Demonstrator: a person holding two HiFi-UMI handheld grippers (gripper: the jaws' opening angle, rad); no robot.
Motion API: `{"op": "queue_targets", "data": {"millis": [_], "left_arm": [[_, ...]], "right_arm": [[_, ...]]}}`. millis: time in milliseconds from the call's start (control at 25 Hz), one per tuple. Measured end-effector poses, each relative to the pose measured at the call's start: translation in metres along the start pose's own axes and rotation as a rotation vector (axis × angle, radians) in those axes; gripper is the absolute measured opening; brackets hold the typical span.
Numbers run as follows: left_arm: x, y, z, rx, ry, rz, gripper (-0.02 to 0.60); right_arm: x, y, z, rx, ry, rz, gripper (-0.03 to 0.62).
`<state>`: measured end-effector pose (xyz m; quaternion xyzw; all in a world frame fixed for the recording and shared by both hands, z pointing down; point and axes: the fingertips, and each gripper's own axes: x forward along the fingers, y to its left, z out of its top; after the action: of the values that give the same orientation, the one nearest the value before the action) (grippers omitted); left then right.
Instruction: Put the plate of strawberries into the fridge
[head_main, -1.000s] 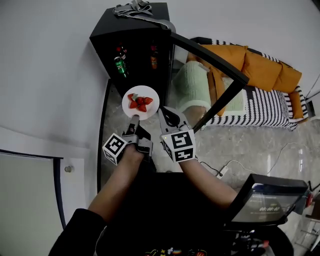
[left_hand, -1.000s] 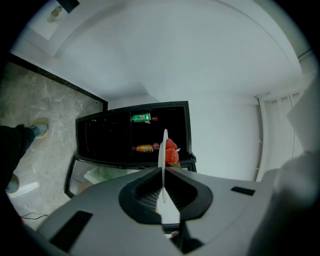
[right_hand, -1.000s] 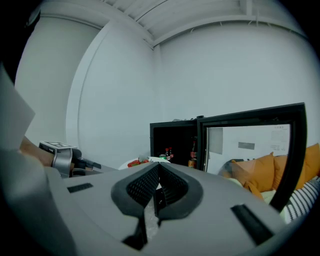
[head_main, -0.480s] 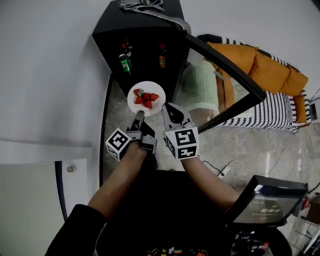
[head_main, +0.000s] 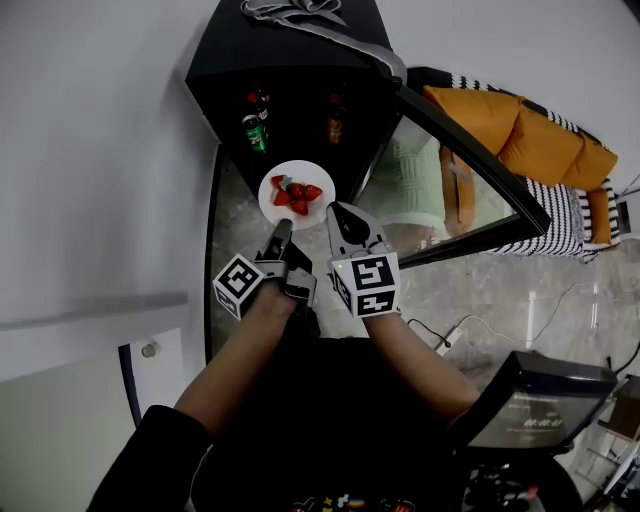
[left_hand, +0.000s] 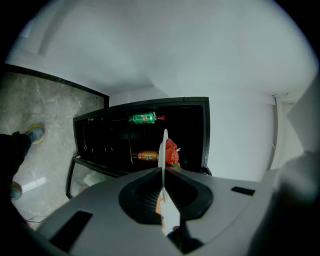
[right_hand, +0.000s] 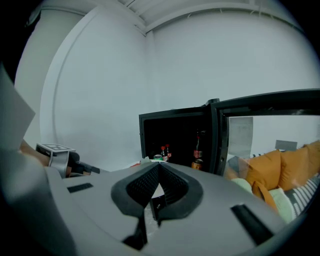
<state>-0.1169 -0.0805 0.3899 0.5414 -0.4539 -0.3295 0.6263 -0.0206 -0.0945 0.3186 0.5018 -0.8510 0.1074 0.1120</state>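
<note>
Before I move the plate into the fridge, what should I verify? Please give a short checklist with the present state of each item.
1. Left tool shut on the rim of the plate: ok.
2. Strawberries sitting mid-plate: ok.
3. Fridge door open: ok.
4. Right tool clear of the plate: cannot tell; its jaws are together.
5. Free shelf space beside the bottles: cannot tell.

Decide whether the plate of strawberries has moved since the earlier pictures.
Yes, slightly: the plate has edged toward the open fridge, nearer the green bottle inside it.
</note>
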Motion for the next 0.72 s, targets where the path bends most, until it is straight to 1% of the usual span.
{"op": "queue_targets", "data": {"millis": [280,480,720], "left_arm": [[0.037,0.006,0.032,-0.005,0.081,0.019,0.018],[0.063,0.009,0.054,-0.004,0.144,0.038,0.018],[0.091,0.013,0.080,-0.019,0.176,0.044,0.018]], "right_arm": [[0.050,-0.006,0.004,0.021,0.028,-0.065,0.006],[0.086,-0.005,0.010,0.027,0.024,-0.119,0.006],[0.119,-0.001,0.009,0.023,0.060,-0.145,0.006]]}}
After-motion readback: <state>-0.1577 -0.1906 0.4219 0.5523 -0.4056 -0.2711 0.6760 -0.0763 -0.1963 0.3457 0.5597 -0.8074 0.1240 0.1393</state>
